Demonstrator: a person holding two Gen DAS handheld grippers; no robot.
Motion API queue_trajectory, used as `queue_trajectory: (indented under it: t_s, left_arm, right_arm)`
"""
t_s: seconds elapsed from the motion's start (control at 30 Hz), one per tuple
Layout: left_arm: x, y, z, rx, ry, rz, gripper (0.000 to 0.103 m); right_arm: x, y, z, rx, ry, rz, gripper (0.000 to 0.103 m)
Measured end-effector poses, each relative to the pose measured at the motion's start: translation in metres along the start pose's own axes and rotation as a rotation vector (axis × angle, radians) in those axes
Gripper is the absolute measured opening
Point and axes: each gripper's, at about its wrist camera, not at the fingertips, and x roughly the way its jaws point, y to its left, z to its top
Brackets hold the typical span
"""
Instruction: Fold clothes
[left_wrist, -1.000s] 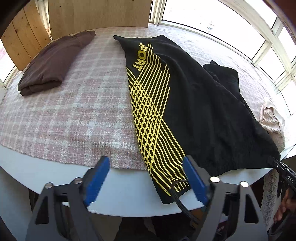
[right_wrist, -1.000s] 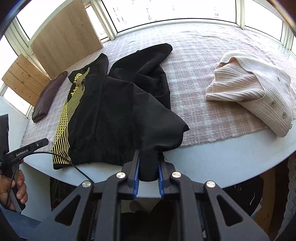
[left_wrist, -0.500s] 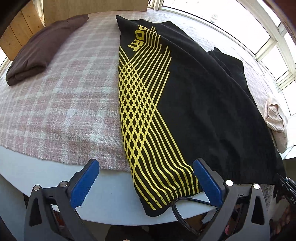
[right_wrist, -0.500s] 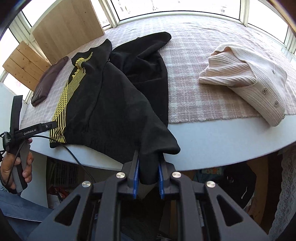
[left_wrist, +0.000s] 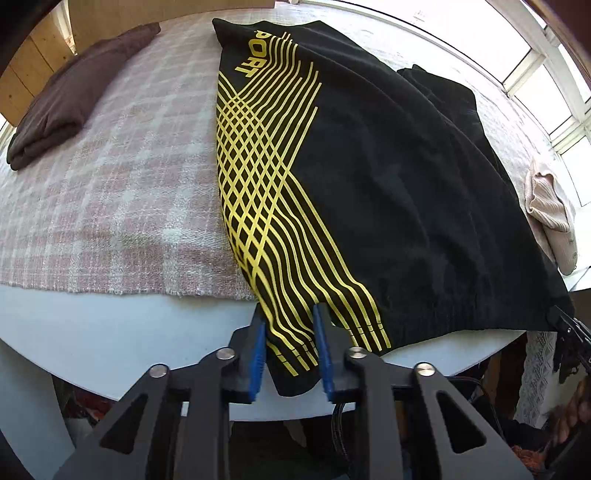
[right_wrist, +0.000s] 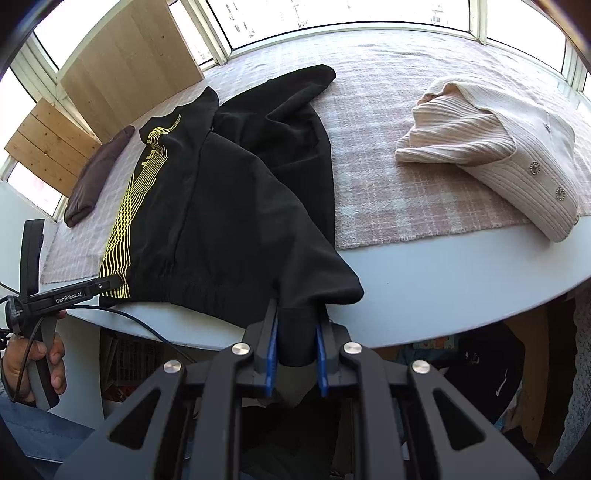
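Note:
A black sweatshirt (left_wrist: 388, 177) with yellow stripes lies spread on the plaid cloth, its hem hanging over the white table's front edge. It also shows in the right wrist view (right_wrist: 221, 206). My left gripper (left_wrist: 290, 343) is shut on the striped left hem corner. My right gripper (right_wrist: 295, 338) is shut on the black right hem corner, at the table's front edge. The left gripper (right_wrist: 107, 284) also shows at the far left of the right wrist view, held by a hand.
A folded brown garment (left_wrist: 70, 103) lies at the back left; it also shows in the right wrist view (right_wrist: 96, 181). A cream ribbed cardigan (right_wrist: 491, 155) lies on the right. The white table edge (right_wrist: 461, 266) runs across the front. Wooden panels (right_wrist: 129, 59) and windows stand behind.
My left gripper moved in onto the striped hem corner and closed on it; it was wide open before. My right gripper kept its hold and pulled the hem a little toward the front edge.

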Motion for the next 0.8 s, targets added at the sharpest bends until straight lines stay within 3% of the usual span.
queue_trajectory:
  t_s: [0.13, 0.5, 0.67, 0.8]
  left_arm:
    - [-0.003, -0.001, 0.002, -0.007, -0.004, -0.011, 0.004]
    - [-0.052, -0.006, 0.011, 0.023, -0.099, -0.008, 0.003]
    - [-0.085, 0.014, 0.007, -0.019, -0.159, -0.012, 0.003]
    - [-0.1, 0.052, 0.0, -0.062, -0.209, 0.014, 0.003]
  right_arm:
    - [-0.001, 0.004, 0.0, -0.007, -0.009, 0.007, 0.016]
    - [-0.01, 0.005, -0.005, -0.007, -0.033, 0.006, 0.016]
    - [-0.012, 0.018, -0.006, -0.026, -0.033, 0.025, 0.016]
    - [-0.005, 0.044, -0.012, -0.056, -0.008, 0.074, 0.016]
